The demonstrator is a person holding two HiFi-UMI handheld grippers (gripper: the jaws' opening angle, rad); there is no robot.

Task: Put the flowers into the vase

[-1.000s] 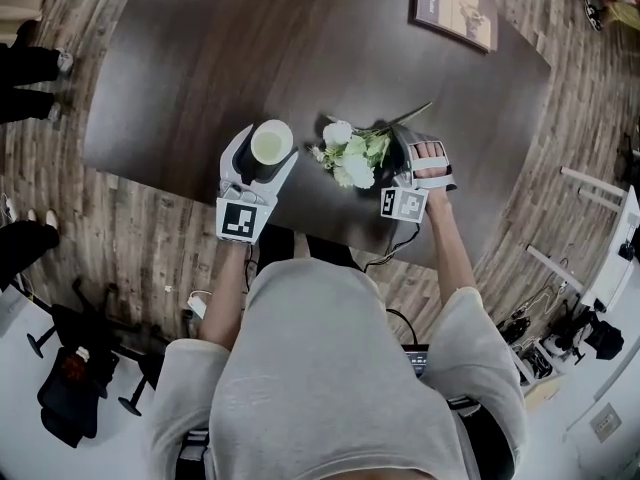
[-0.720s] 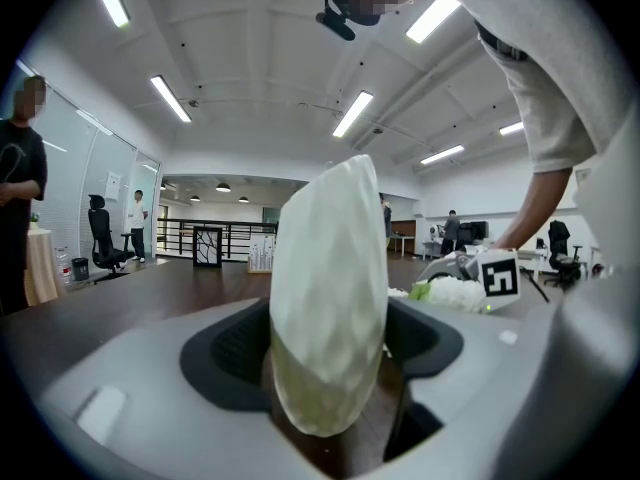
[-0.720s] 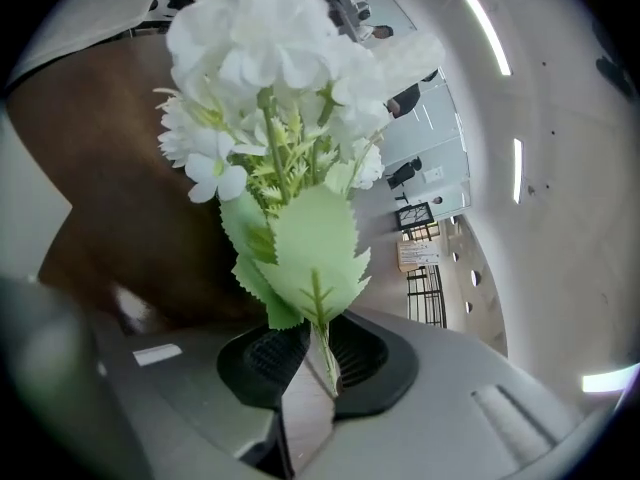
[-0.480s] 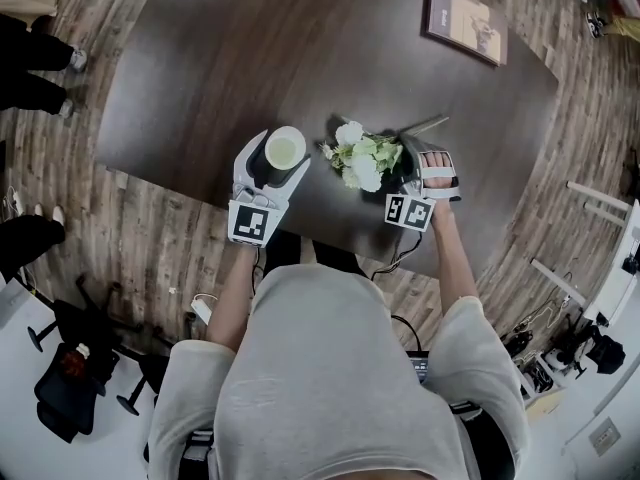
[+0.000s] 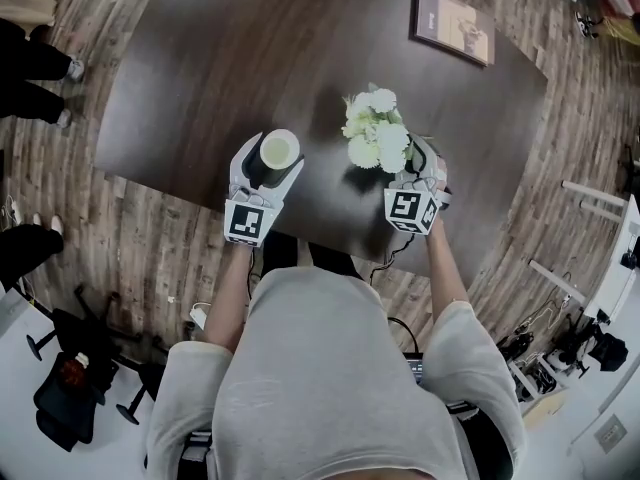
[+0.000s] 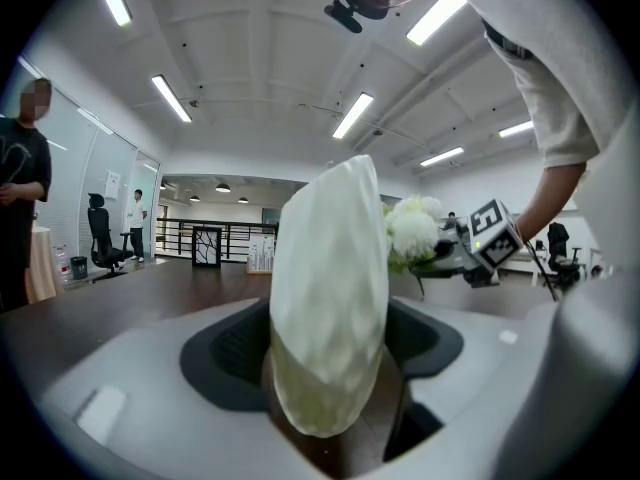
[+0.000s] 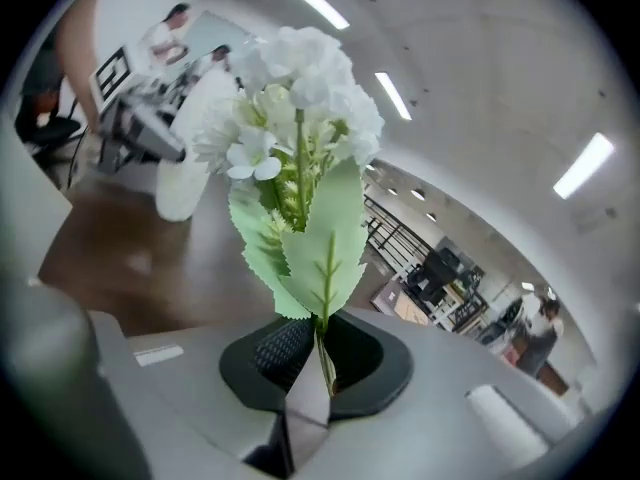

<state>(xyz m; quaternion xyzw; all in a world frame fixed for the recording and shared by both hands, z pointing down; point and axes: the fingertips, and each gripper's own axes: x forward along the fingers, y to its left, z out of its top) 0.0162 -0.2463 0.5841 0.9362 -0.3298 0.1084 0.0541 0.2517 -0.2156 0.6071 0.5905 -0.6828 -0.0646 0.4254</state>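
Observation:
A white vase (image 5: pixel 279 150) stands near the front edge of the dark table (image 5: pixel 250 48). My left gripper (image 5: pixel 268 165) is shut around the vase. In the left gripper view the vase (image 6: pixel 330 298) fills the gap between the dark pads. A bunch of white flowers (image 5: pixel 377 128) with green leaves stands upright above the table, to the right of the vase. My right gripper (image 5: pixel 413 160) holds the bunch low on its stem (image 7: pixel 322 353), and its jaws are still closing on the stem. The blooms (image 7: pixel 295 118) rise above them. The vase (image 7: pixel 190 158) shows behind the blooms at the left.
A framed picture (image 5: pixel 453 23) lies flat at the table's far right corner. People's legs and shoes (image 5: pixel 35 63) stand on the wooden floor at the left. Office chairs (image 5: pixel 80 368) are at the lower left. The table's front edge (image 5: pixel 300 230) runs just behind both grippers.
The right gripper closed on the stem, rose and rolled. The flowers went from lying on the table to standing upright in the air. The left gripper and vase stayed put.

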